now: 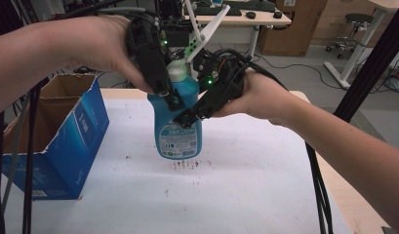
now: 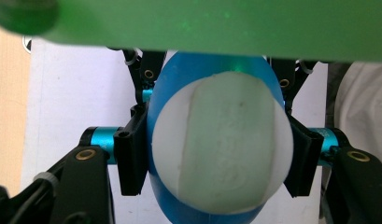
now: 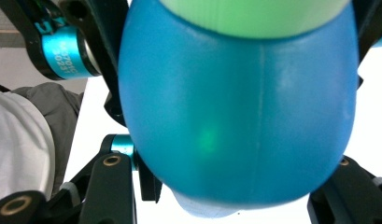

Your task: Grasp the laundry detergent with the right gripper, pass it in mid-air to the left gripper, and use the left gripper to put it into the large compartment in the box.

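High view: blue bottle (image 1: 179, 124) upright near the middle of the white table (image 1: 246, 185), base seemingly on or just above the surface, hard to tell which. Held from 2 sides at once, probably to keep it steady and vertical while it is carried or set down beside the open blue box (image 1: 60, 136), which stands well apart at the left with its flaps up. Left gripper (image 1: 169, 100) reaching down over the shoulder of the bottle from the far left; right gripper (image 1: 194, 114) angled in from the right, lower on the body, just above the label. White cap (image 1: 177, 70) poking up between the 2 tools.

Left gripper view: looking straight down on the cap (image 2: 221, 144), blue shoulder bulging around it. Both black jaws pressed flat against opposite flanks of the bottle, set about as wide as the bottle itself, clamped on it with no gap visible. White table beneath, a blurred green band across the top.

Right gripper view: blue body (image 3: 235, 107) very close to the lens, curving down toward the camera. Own jaws rising at the lower left and lower right, hugging the bottle's sides; contact itself partly hidden by the bulge, so likely gripping rather than surely so. Other tool's cyan-ringed jaw at the upper left, touching the same bottle.
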`<action>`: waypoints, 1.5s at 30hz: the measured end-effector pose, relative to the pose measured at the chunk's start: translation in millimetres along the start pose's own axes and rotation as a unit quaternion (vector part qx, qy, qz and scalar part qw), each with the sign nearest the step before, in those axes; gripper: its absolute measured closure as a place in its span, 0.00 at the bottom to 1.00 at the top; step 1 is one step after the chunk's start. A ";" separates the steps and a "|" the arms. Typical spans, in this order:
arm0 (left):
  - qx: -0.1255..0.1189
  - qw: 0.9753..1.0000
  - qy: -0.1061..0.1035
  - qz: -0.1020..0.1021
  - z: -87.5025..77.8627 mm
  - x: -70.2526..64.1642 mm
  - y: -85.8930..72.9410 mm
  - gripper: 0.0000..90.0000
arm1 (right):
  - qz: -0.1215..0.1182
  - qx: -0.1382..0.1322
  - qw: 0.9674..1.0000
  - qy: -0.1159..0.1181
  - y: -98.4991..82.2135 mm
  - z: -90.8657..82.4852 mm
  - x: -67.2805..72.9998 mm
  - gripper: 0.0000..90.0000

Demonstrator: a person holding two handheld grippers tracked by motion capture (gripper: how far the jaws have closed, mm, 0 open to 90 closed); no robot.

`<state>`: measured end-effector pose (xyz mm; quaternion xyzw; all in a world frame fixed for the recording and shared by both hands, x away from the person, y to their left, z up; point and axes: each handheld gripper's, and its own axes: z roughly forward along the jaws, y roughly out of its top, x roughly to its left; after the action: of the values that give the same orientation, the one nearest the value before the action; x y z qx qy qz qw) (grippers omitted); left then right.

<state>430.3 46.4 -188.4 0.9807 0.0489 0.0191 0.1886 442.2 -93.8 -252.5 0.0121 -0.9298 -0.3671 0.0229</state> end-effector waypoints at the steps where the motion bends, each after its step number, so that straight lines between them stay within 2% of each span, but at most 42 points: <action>1: -0.002 1.000 0.001 -0.001 0.0 -0.1 -0.2 0.41 | 0.002 0.004 1.000 -0.002 -0.4 -0.6 0.7 0.52; 12: -0.018 1.000 0.004 0.003 -4.6 0.4 -1.8 0.42 | 0.006 -0.010 1.000 0.001 -0.1 -2.5 -0.6 0.49; 13: -0.022 1.000 0.003 0.000 -6.4 0.2 -3.4 0.42 | 0.008 -0.020 1.000 0.012 -0.5 -2.4 -1.5 0.39; 15: -0.019 1.000 0.002 0.002 -7.6 0.2 -4.6 0.42 | 0.010 -0.032 0.999 -0.004 0.6 -1.8 -1.9 0.23; 17: -0.023 1.000 0.003 -0.003 -9.6 -0.9 -5.9 0.42 | 0.007 -0.038 0.999 0.005 0.4 -1.5 -2.1 0.23; 18: -0.024 1.000 0.005 -0.003 -11.2 -1.2 -6.7 0.42 | 0.008 -0.038 0.999 0.006 0.2 -2.0 -1.3 0.20; 19: -0.028 1.000 0.007 -0.007 -12.9 -1.7 -7.7 0.42 | 0.012 -0.037 0.999 0.005 0.0 -1.8 -0.9 0.13; 22: -0.028 0.999 0.011 -0.014 -18.7 -1.5 -12.0 0.42 | 0.028 -0.031 0.999 0.011 -2.8 -4.2 -1.7 0.13; 28: -0.037 0.997 0.030 -0.057 -38.4 -4.1 -26.7 0.42 | 0.046 -0.004 0.999 -0.008 -15.6 -12.4 -7.3 0.13; 29: -0.037 0.997 0.030 -0.057 -38.4 -4.1 -26.7 0.42 | 0.046 -0.004 0.999 -0.008 -15.6 -12.4 -7.3 0.13; 30: -0.041 0.996 0.033 -0.074 -47.4 -4.8 -34.1 0.42 | 0.057 0.009 0.998 -0.009 -20.4 -14.3 -8.9 0.13; 31: -0.046 0.995 0.037 -0.084 -51.7 -5.4 -38.2 0.42 | 0.058 0.016 0.998 -0.010 -23.1 -14.8 -10.0 0.13; 33: -0.049 0.994 0.041 -0.091 -56.2 -6.0 -42.4 0.42 | 0.058 0.025 0.998 -0.014 -25.7 -15.4 -10.8 0.13; 34: -0.053 0.992 0.050 -0.107 -65.2 -7.4 -51.3 0.42 | 0.062 0.040 0.997 -0.018 -31.1 -16.2 -12.5 0.13; 36: -0.058 0.989 0.060 -0.118 -74.6 -9.0 -60.6 0.42 | 0.065 0.053 0.996 -0.017 -36.5 -17.2 -14.6 0.13; 44: -0.081 0.974 0.108 -0.181 -114.9 -17.2 -101.7 0.42 | 0.080 0.093 0.992 -0.020 -58.0 -23.6 -20.9 0.13; 45: -0.084 0.971 0.114 -0.193 -119.8 -18.5 -106.8 0.42 | 0.081 0.097 0.992 -0.024 -60.7 -24.6 -21.5 0.13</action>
<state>395.7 187.3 -117.3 0.9247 0.2564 0.0981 0.2637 465.3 -154.1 -276.7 -0.0699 -0.9592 -0.2723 0.0292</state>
